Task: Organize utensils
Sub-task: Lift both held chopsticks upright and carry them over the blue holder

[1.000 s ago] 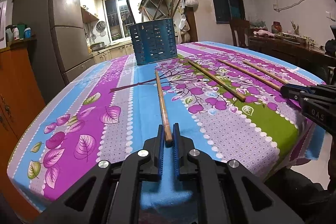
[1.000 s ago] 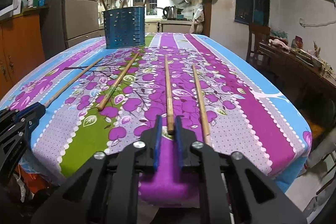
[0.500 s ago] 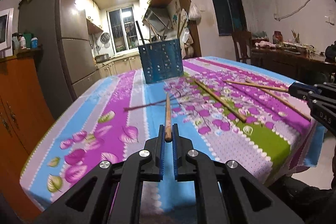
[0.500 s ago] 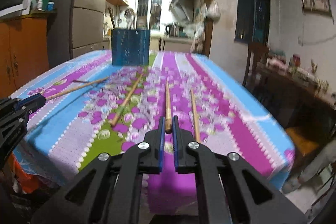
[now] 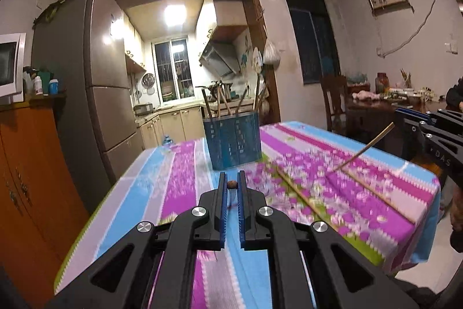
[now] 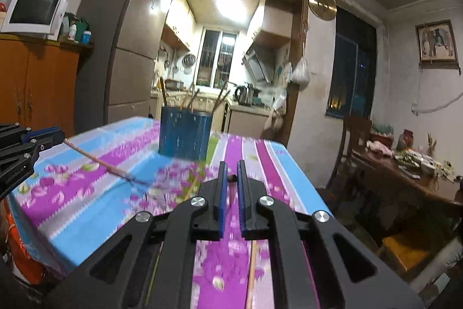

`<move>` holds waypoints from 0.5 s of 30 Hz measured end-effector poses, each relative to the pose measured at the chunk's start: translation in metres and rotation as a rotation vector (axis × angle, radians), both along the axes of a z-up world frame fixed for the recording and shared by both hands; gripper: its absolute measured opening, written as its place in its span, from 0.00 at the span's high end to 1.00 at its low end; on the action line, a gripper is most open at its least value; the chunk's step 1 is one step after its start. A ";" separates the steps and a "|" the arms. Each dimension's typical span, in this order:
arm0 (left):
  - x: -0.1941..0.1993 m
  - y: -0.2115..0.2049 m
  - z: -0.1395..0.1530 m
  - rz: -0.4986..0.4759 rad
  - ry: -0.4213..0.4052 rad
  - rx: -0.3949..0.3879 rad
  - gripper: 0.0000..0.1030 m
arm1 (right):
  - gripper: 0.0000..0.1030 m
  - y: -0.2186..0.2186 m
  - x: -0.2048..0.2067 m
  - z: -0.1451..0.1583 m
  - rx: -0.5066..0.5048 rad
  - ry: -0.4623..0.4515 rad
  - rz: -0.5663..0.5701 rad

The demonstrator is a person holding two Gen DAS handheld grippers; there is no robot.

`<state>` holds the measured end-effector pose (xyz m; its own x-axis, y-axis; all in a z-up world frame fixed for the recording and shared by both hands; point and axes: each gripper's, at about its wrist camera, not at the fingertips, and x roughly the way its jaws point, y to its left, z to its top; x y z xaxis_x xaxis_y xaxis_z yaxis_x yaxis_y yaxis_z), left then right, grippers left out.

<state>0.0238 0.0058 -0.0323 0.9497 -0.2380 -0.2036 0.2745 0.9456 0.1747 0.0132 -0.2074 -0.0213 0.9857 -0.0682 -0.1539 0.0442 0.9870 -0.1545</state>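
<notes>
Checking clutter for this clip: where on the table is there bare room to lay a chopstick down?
Bare: the blue and purple stripes of the tablecloth between the table's left edge and the blue holder. Crowded: right of centre, where two loose chopsticks lie, and the holder's stick-filled top.

Utensil holder [image 5: 235, 139] on table [image 5: 185, 164], chopsticks [image 5: 301, 194] right of it.

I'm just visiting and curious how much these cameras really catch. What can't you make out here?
- Left wrist view: the chopstick in the left hand-held gripper shows only its end; it points at the lens.
- Right wrist view: the right hand-held gripper likewise shows just a chopstick tip.
- Both views: the tablecloth pattern is motion-blurred.
- The blue holder walls hide the lower parts of the sticks inside.
</notes>
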 end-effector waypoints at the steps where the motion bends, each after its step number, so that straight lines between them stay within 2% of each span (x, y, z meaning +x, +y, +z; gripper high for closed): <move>1: 0.002 0.002 0.006 -0.005 -0.002 -0.006 0.92 | 0.95 -0.001 0.003 0.005 -0.004 -0.010 0.004; 6: 0.023 0.008 0.032 -0.026 0.010 -0.021 0.92 | 0.95 -0.006 0.024 0.029 -0.010 -0.024 0.033; 15: 0.076 0.020 0.070 -0.092 0.129 -0.061 0.92 | 0.95 -0.021 0.062 0.067 0.055 0.022 0.092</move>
<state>0.1001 0.0255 0.0381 0.8902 -0.3381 -0.3053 0.3764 0.9234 0.0749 0.0752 -0.2283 0.0459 0.9838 0.0313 -0.1766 -0.0496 0.9937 -0.1001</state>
